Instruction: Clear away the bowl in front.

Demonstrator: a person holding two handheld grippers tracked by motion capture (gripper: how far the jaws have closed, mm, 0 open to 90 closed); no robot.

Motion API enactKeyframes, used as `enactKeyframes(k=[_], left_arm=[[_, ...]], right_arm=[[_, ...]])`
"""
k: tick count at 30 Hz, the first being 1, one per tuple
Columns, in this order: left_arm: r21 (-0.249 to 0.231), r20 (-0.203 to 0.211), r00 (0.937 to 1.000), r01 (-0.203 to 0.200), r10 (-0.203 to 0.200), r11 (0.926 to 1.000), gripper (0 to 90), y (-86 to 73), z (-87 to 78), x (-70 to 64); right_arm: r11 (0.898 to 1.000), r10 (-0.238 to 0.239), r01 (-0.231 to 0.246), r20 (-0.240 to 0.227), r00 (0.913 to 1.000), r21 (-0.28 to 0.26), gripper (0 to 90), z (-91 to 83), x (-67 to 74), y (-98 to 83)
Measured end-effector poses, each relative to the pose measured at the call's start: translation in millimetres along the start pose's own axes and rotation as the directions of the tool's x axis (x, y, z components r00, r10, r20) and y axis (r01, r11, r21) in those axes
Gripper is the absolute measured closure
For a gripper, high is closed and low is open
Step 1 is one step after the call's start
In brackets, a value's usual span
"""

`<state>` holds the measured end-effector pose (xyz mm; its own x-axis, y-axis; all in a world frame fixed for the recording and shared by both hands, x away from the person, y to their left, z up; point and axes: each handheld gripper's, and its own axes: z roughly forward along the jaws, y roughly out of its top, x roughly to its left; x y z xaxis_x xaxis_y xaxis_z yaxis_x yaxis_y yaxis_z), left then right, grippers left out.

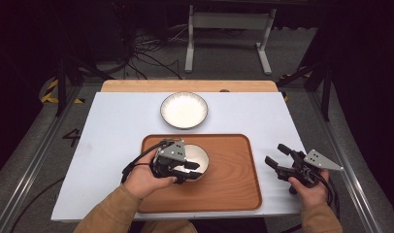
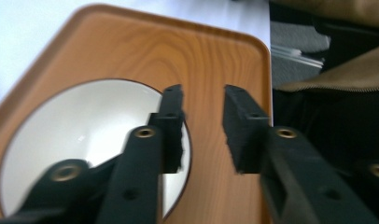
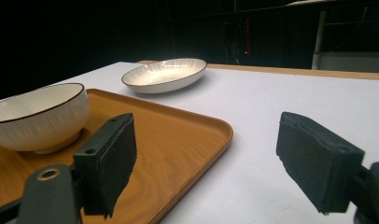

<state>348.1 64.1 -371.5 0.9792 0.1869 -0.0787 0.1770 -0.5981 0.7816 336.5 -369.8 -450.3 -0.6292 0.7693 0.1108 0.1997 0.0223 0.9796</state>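
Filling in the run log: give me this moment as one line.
left gripper: open over white dark-rimmed bowl | bowl: on wooden tray | right gripper: open, empty, beside tray | white striped plate: beyond tray

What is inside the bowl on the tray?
The bowl on the tray looks empty: its white inside is bare. The left gripper covers part of its inside, so that part stays unseen.

Bright tabletop, dark bkgd, blurry near jaws
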Motion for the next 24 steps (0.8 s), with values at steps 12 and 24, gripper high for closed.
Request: enactKeyframes(k=[12,24], left_arm=[[-0.127,-0.124,0.9886,0.071,-0.086,0.9894,34.6,-9.9,-20.1,1.6],[-0.214,-0.246,0.9555,0.109,-0.162,0.9707,20.3,-31.5,-44.5,11.9]], right_arm=[[1.0,0.002,-0.002,-0.005,1.0,-0.002,21.2,5.4,-0.4,1.3],[1.0,0.002,-0.002,0.004,1.0,0.003,20.5,3.8,-0.7,1.6]])
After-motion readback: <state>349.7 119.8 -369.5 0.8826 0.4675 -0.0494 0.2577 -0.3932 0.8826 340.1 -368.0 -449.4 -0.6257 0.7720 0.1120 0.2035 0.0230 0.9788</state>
